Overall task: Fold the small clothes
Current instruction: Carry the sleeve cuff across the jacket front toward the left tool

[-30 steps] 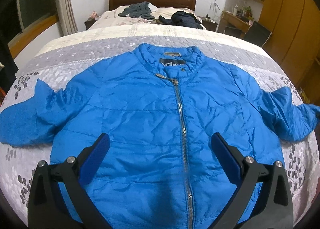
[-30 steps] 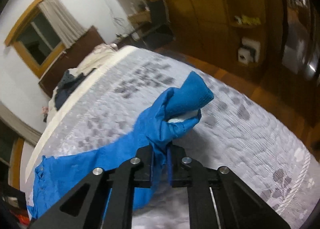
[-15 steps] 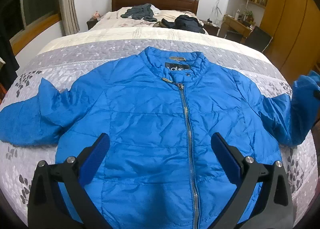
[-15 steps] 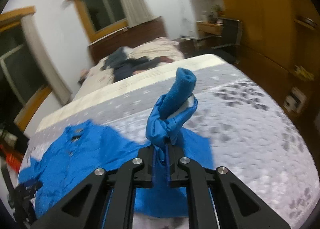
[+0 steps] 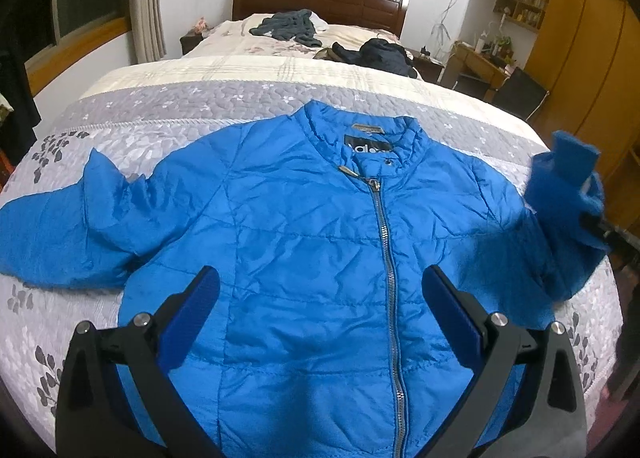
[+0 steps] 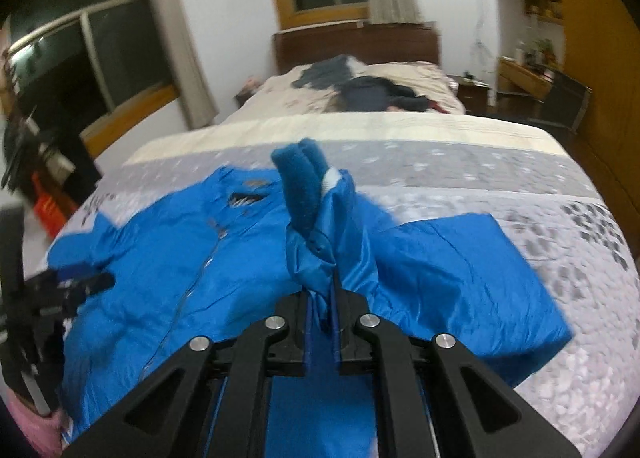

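Since a second ago the right gripper point(image 6: 322, 332) has been swinging the blue jacket's point(image 5: 312, 242) right sleeve point(image 6: 320, 226) up off the bed point(image 5: 168, 114) and inward toward the chest, probably to start the first fold. Its jaws are pinching the sleeve just below the knit cuff point(image 6: 300, 182). The left gripper point(image 5: 320, 318) is hovering wide apart over the hem — gripping nothing. The jacket is lying flat, zipped, front up. Motion blur is smearing the right view, and the hem is running out of frame.

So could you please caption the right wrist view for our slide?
Right gripper pinches the blue jacket sleeve, lifted above the bed.
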Demonstrator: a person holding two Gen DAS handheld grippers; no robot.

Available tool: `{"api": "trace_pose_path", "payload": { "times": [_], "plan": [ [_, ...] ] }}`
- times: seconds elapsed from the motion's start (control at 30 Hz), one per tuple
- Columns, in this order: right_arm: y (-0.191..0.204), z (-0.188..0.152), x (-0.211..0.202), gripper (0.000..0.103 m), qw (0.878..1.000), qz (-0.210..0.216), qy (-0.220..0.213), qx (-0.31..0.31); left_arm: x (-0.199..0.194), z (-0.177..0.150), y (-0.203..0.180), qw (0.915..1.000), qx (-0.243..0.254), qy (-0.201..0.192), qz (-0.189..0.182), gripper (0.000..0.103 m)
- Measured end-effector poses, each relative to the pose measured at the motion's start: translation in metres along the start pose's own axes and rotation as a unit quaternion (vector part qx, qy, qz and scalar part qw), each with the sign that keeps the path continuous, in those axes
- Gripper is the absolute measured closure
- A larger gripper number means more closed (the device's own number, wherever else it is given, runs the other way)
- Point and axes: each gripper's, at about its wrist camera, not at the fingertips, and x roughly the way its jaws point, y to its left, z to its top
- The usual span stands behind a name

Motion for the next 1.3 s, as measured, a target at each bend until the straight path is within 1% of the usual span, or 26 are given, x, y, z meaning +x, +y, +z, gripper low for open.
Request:
{"api": "trace_pose_path", "payload": {
  "times": [0.13,0.43,0.5,0.53,0.57,0.7,0.73,0.77,0.8,0.83,0.87,0.9,0.93,1.0,1.13,1.3],
  "plan": [
    [0.03,-0.014,0.02,0.096,0.999,0.018,0.021,-0.033,0.001,0.0,0.002,0.9998,-0.005,0.009,-0.014,0.003],
    [0.062,-0.039,0.051,0.096,0.996,0.015,0.059,-0.068,0.005,0.001,0.001,0.9986,-0.015,0.031,-0.042,0.003],
    [0.064,-0.042,0.055,0.095,0.995,0.016,0.067,-0.072,0.008,0.001,-0.003,0.9976,-0.013,0.043,-0.053,0.003],
    [0.066,-0.045,0.058,0.092,0.994,0.018,0.073,-0.074,0.01,0.001,-0.005,0.9971,-0.011,0.049,-0.057,0.003],
    [0.067,-0.045,0.062,0.092,0.994,0.018,0.079,-0.077,0.012,0.002,-0.007,0.9964,-0.009,0.056,-0.063,0.003],
    [0.072,-0.051,0.068,0.089,0.99,0.02,0.101,-0.1,0.027,0.004,-0.022,0.9903,-0.003,0.101,-0.096,0.003],
    [0.071,-0.051,0.065,0.087,0.99,0.026,0.102,-0.097,0.031,0.003,-0.025,0.9892,-0.002,0.108,-0.099,0.003],
    [0.068,-0.05,0.061,0.086,0.99,0.042,0.106,-0.088,0.037,0.003,-0.029,0.9877,0.0,0.118,-0.103,0.003],
    [0.064,-0.049,0.058,0.078,0.989,0.053,0.111,-0.079,0.041,0.003,-0.032,0.9864,0.001,0.126,-0.106,0.003],
    [0.061,-0.048,0.054,0.061,0.989,0.064,0.115,-0.07,0.047,0.003,-0.035,0.9843,0.0,0.136,-0.112,0.003],
    [0.056,-0.046,0.047,0.053,0.989,0.078,0.113,-0.06,0.051,0.003,-0.037,0.9827,-0.003,0.143,-0.117,0.003],
    [0.052,-0.043,0.036,0.04,0.99,0.086,0.101,-0.056,0.057,0.004,-0.04,0.9805,-0.009,0.151,-0.125,0.003],
    [0.05,-0.04,0.025,0.04,0.991,0.084,0.085,-0.059,0.061,0.004,-0.042,0.9789,-0.013,0.157,-0.13,0.003],
    [0.043,-0.034,0.006,0.04,0.994,0.064,0.059,-0.061,0.068,0.004,-0.046,0.9766,-0.016,0.166,-0.136,0.003],
    [0.01,-0.02,-0.027,0.04,1.0,0.012,0.014,-0.025,0.085,0.002,-0.059,0.9687,-0.019,0.193,-0.154,0.003],
    [-0.034,-0.01,-0.048,0.04,0.999,-0.005,-0.007,0.039,0.099,0.002,-0.075,0.9593,-0.028,0.208,-0.189,0.004]
  ]
}}
